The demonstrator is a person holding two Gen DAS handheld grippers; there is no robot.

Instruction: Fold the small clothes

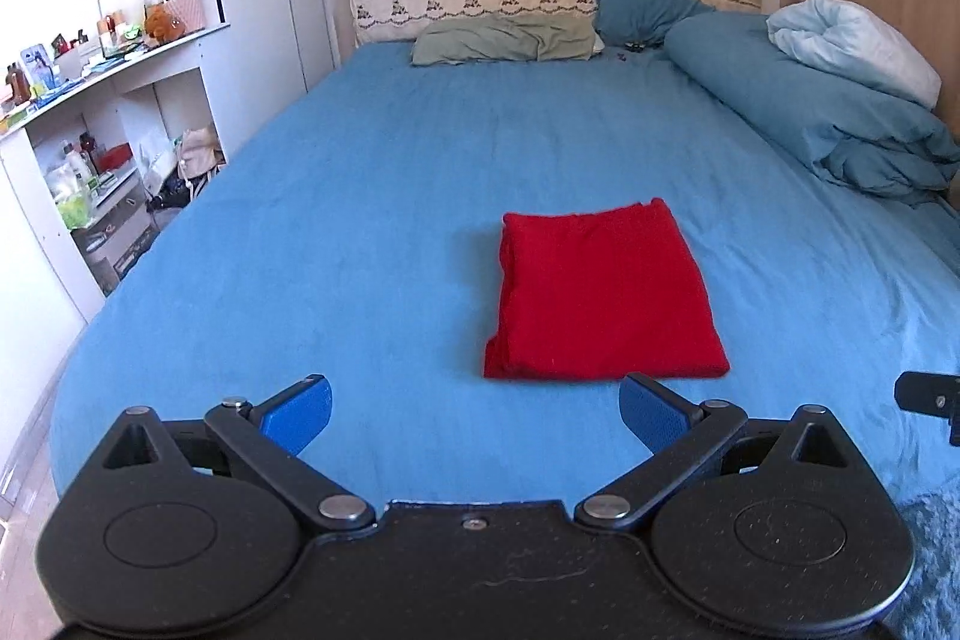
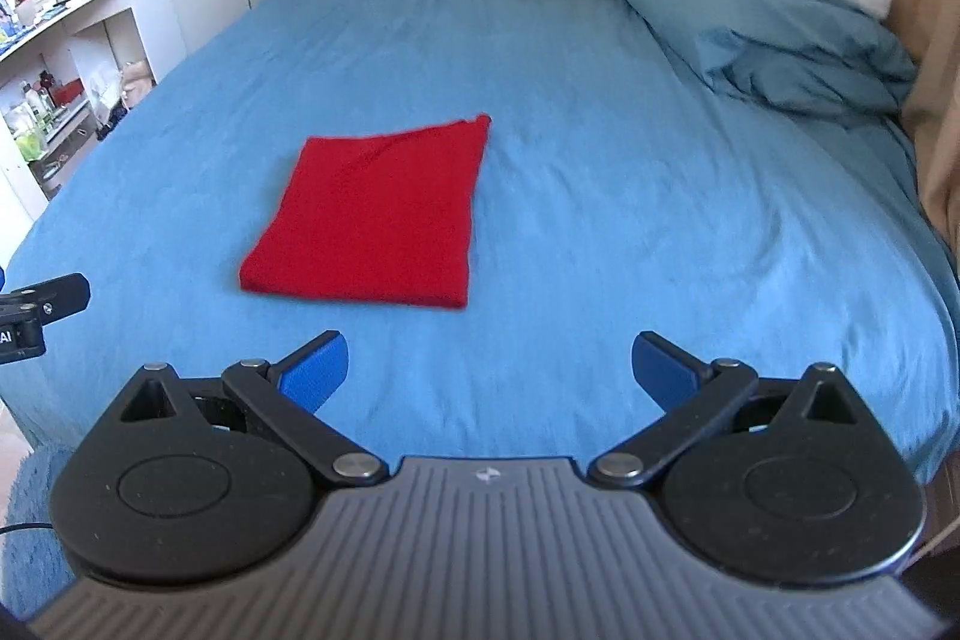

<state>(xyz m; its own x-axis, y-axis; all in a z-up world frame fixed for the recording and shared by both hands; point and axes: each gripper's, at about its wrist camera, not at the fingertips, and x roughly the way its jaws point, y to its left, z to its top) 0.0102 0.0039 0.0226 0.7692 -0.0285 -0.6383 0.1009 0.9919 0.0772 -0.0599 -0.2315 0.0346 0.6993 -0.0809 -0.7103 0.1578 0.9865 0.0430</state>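
Now the red cloth (image 1: 603,295) lies folded (a neat rectangle) on the bed (image 1: 372,196), near both grippers' released, empty fingers (image 1: 297,415) (image 2: 663,370).

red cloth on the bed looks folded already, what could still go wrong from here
1. The red cloth lies folded in loose layers, with a raised corner at its far right; a clumsy grab would likely take only the top layer and undo the fold.
2. Both the left gripper and the right gripper are open and near the bed's front edge, close beside each other, so they might bump if both reach in.
3. The blue sheet is soft; the jaws might pinch it along with the cloth.
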